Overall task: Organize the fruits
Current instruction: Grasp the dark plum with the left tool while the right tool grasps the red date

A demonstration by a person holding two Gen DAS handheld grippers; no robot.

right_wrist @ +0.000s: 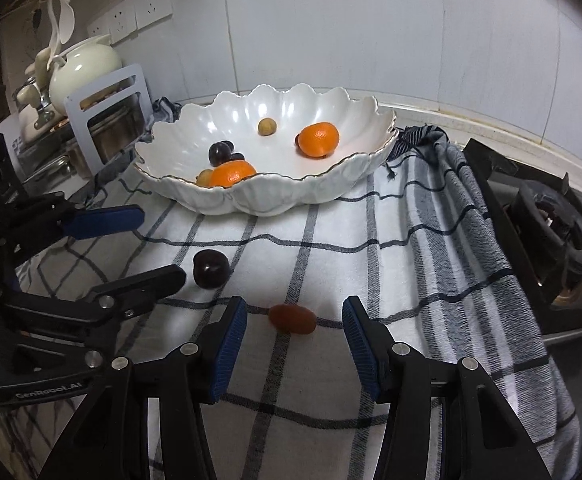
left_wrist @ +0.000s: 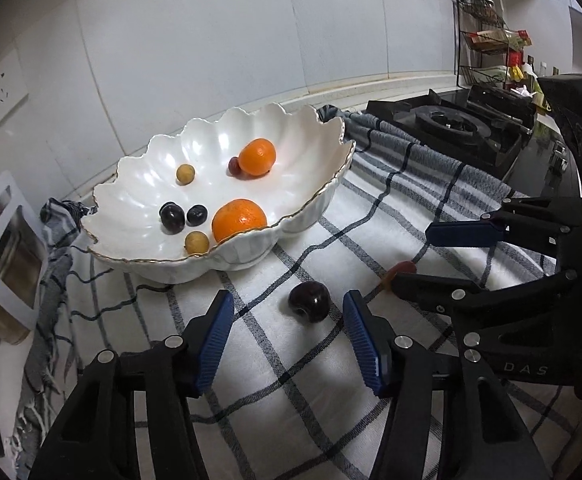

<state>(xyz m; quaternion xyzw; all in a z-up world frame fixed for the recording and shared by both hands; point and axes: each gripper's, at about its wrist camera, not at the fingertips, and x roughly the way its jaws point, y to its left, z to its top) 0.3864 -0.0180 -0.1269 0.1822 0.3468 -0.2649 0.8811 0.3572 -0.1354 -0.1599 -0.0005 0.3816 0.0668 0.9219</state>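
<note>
Both grippers gape wide, gripping nothing: left gripper (left_wrist: 289, 334) frames a dark plum (left_wrist: 309, 301). Right gripper (right_wrist: 295, 338) frames a reddish oval fruit (right_wrist: 293, 319), lying crosswise on the checked cloth (right_wrist: 331, 264).

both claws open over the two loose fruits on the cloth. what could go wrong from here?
1. The dark plum is round and lies loose between the left claw pads; an off-centre close could roll it away.
2. The right claw works close beside the left; the two may collide.
3. The reddish fruit is small and low on the checked cloth; the pads might pinch fabric.
</note>
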